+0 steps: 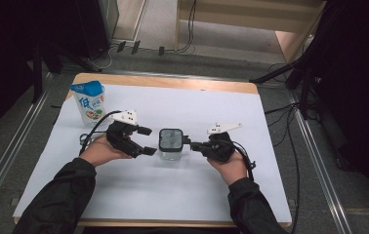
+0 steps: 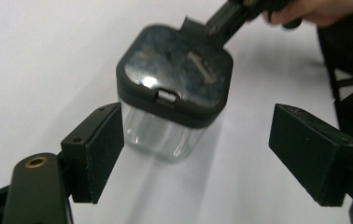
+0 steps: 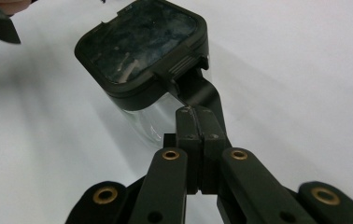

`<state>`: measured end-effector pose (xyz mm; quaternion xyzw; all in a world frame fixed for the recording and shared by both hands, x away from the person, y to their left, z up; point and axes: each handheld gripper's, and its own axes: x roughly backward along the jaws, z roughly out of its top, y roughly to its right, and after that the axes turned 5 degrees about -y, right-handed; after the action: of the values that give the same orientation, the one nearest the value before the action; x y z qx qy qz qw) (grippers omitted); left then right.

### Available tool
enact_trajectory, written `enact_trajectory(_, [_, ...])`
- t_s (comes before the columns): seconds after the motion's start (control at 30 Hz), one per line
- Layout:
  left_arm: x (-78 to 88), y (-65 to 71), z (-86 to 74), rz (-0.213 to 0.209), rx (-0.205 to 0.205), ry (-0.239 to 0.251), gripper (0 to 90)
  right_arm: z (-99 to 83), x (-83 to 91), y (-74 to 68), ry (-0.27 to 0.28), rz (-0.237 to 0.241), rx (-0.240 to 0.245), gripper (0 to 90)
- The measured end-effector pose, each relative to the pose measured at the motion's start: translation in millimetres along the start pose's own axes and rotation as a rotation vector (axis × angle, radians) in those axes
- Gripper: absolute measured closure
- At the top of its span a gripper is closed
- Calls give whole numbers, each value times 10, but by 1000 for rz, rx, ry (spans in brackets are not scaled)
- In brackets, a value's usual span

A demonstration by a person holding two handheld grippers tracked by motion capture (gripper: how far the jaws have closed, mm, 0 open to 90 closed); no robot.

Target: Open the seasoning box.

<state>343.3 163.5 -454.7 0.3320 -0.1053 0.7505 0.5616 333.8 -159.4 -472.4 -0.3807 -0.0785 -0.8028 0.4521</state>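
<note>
A clear square jar [image 1: 171,151] with a dark glossy lid [image 1: 171,138] stands on the white sheet in the middle of the table. My left gripper [image 1: 148,141] sits just left of it, jaws open wide. In the left gripper view the jar [image 2: 165,137] stands ahead of the left gripper [image 2: 205,154], and neither pad presses on it. From the right, my right gripper [image 1: 191,144] reaches the lid's edge. Its jaws are shut, and in the right gripper view the right gripper [image 3: 194,112] pinches a black flap [image 3: 202,93] that hangs from the lid [image 3: 142,42].
A blue and white snack pouch [image 1: 89,102] stands upright at the table's back left corner. The white sheet [image 1: 173,195] covers most of the wooden table [image 1: 173,82]. Cables and dark stands lie on the floor beyond and to the right.
</note>
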Motion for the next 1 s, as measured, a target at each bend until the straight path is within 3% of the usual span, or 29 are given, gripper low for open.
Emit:
enact_trajectory(0.13, [-52, -38, 23, -20, -6, -8, 147, 1, -17, 8, -5, 11, -4, 900])
enact_trajectory(0.23, [-163, -77, 29, -63, -20, -48, 147, 10, -13, 21, -1, 10, -14, 900])
enact_trajectory(0.47, [-252, -108, 30, -61, -22, -47, 140, 8, -13, 41, 5, 9, -19, 900])
enact_trajectory(0.53, [-298, -148, 27, -45, -5, -59, 145, 2, -18, 52, 2, 6, -21, 900])
enact_trajectory(0.63, [-330, -174, 18, -57, 4, -61, 155, -3, -21, 55, 1, 4, -28, 900])
enact_trajectory(0.7, [-385, -172, 36, -58, -17, -76, 144, -19, -31, 70, 1, -1, -35, 900])
enact_trajectory(0.93, [-459, -225, 49, -71, -9, -75, 148, -58, -70, 81, -11, -15, -46, 900])
enact_trajectory(1.0, [-480, -230, 55, -73, -23, -77, 137, -61, -73, 82, -7, -18, -51, 900])
